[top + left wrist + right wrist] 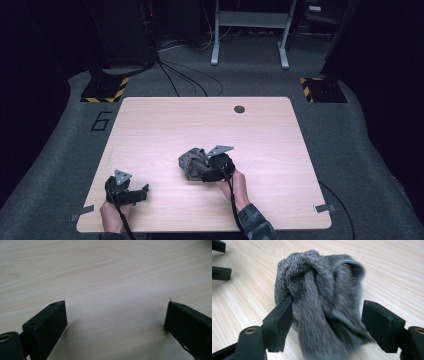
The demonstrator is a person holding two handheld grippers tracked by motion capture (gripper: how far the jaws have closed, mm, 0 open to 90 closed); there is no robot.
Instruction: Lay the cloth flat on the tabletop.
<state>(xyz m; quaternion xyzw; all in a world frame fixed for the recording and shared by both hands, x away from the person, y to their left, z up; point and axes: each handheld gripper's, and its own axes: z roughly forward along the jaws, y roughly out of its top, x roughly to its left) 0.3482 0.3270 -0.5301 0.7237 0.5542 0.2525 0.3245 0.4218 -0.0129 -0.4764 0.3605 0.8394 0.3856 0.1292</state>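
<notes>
Wood grain runs across the pale table, and work on it goes from the person's left to right. At the near left corner the left gripper rests low over the top, its two black jaws spread wide with bare wood between them; the left gripper view confirms that nothing sits in the gap. The left hand holds it from the near edge.

Toward the middle lies the grey sock, bunched into a loose lump, well apart from the left gripper. In the right gripper view the sock stands up between the jaws as a knotted-looking bundle, somewhat blurred. The right gripper sits against its near side. Its jaws stand fairly wide: the left one touches the knit, the right one is apart from it, so the cloth looks let go rather than pinched.

My judgement is that the step in hand is a release, with the bundle set down on the table. The next move probably calls for backing the right gripper straight off without dragging the knit, or for a fresh, lower grip.
</notes>
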